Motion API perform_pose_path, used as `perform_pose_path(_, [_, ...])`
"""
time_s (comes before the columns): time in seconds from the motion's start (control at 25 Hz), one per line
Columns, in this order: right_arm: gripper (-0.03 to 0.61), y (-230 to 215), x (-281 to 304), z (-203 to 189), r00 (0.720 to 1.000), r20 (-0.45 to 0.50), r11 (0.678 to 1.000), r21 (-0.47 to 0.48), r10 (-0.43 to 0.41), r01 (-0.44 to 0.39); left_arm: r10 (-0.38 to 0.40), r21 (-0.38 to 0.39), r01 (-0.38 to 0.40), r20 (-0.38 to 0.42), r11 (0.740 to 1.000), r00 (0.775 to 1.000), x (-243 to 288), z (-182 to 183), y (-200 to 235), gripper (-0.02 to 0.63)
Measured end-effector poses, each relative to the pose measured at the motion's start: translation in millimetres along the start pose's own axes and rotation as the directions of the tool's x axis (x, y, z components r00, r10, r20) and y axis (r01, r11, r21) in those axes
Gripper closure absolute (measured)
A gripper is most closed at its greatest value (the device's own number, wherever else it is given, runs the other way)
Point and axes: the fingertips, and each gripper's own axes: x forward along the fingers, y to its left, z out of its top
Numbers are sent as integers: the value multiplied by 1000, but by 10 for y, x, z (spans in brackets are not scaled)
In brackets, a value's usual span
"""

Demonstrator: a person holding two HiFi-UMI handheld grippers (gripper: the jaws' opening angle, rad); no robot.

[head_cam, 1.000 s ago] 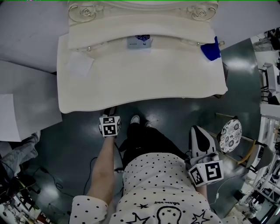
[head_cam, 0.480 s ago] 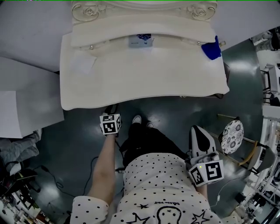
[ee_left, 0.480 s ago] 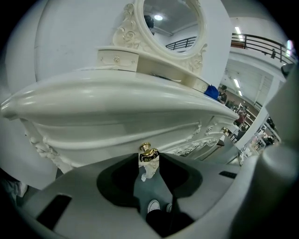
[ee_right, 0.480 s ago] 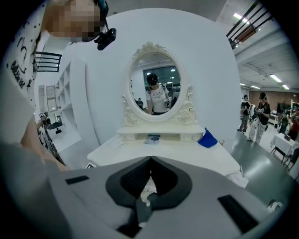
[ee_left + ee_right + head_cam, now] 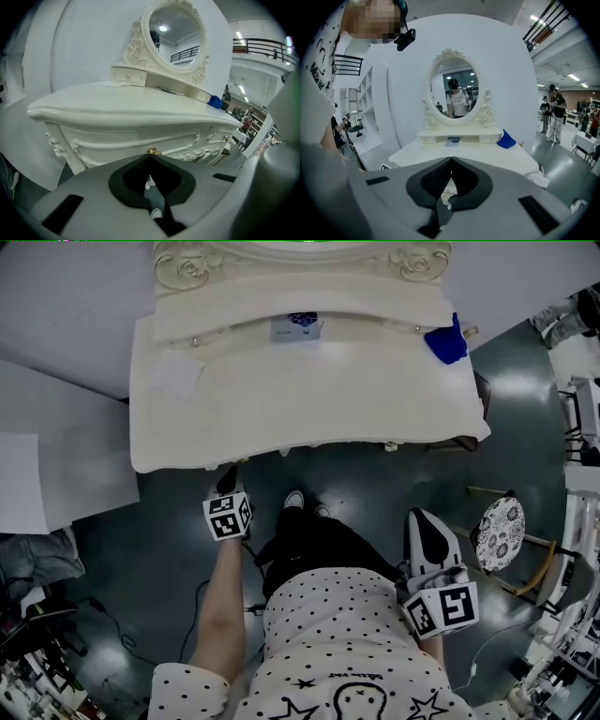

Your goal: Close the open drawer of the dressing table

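Facing the drawer [image 5: 112, 147], long from side to side, knob [image 5: 152, 151] toward left gripper [image 5: 150, 159], just pinched together empty; right gripper [image 5: 451, 161] pinched together too.

Mirror [image 5: 300, 247] on dressing table [image 5: 309, 409], seemingly cropped

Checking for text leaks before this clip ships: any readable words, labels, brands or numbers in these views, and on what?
Nothing legible.
shirt: small script above the cartoon print, too blurred to read.
black lettering on the same shirt, right gripper view: warped at the edge, unreadable.
card on the dressing table shelf: blue print, too small to read.
marker cubes: square patterns only, no letters.
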Motion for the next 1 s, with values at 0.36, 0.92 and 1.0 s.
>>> perform_pose_path(0.36, [569, 4, -126, 17, 998, 47, 999, -3, 47, -47, 7, 46, -12, 102, 999, 995, -341, 340, -218, 603])
perform_pose_path(0.92, [569, -70, -479, -28, 984, 126, 992, -22, 125, -124, -22, 94, -16, 396, 995, 918, -1430, 1098, -881, 603])
perform_pose_path(1.0, [569, -98, -527, -13, 981, 143, 991, -31, 132, -129, -30, 104, -18, 443, 994, 896, -1631, 1175, -988, 603])
